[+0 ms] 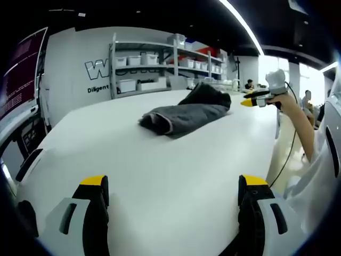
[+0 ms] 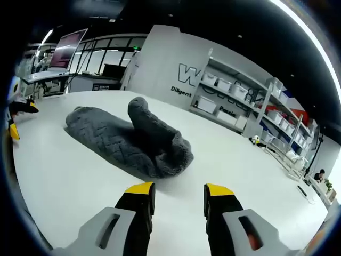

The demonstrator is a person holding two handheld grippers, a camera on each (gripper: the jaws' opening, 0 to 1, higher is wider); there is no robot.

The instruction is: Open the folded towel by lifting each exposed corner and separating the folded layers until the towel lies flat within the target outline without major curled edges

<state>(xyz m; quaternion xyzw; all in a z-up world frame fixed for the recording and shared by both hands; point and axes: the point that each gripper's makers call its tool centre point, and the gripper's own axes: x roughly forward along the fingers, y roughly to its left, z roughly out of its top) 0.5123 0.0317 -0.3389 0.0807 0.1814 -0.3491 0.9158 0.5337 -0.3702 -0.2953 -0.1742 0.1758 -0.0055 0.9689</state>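
Shelving with white bins (image 1: 160,64) lined the wall behind a broad white table (image 1: 160,170), and the grey towel (image 2: 128,141) lay bunched near the middle of that table, one end rolled up into a hump rather than neatly folded. From the towel, my left gripper (image 1: 173,200) sat well back over bare tabletop, jaws spread wide and holding nothing. My right gripper (image 2: 178,205) hovered just short of the towel's nearer edge, jaws parted more narrowly and also empty; in the left gripper view I could see it (image 1: 258,98) raised beyond the towel's far end in the person's hand. I could make out no target outline around the towel. I judged the cloth soft, thick and limp, light enough to lift yet prone to drag and fold back on itself. I reckoned the best hold was a thin outer edge beside the hump, not the bulky roll itself.
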